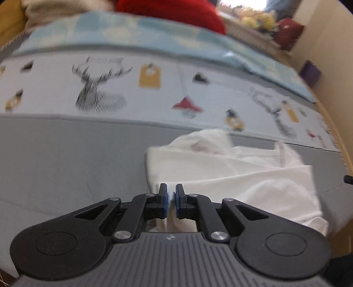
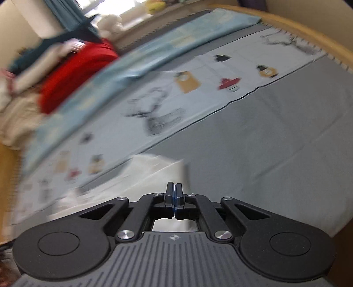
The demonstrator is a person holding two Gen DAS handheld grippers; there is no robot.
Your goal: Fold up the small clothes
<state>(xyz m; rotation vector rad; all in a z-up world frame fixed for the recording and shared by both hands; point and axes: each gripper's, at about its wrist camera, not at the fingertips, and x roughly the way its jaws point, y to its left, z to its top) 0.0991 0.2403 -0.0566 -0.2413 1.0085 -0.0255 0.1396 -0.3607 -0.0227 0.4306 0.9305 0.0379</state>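
The white garment (image 1: 231, 176) lies rumpled on the grey bed sheet (image 1: 66, 154), spreading ahead and to the right of the left gripper (image 1: 171, 194), whose fingers pinch its near edge, while the right gripper (image 2: 174, 194), fingers clenched seemingly on nothing, hovers just above the cloth's right edge

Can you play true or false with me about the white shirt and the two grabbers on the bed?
1. The left gripper pinches white cloth between its jaws. True.
2. The white cloth is folded into a neat square. False: it lies rumpled and bunched.
3. The right gripper has its jaws wide open. False: they are closed together.
4. A deer drawing is printed on the bedsheet. True.
5. The red blanket covers the white cloth. False: it lies far behind, near the window.
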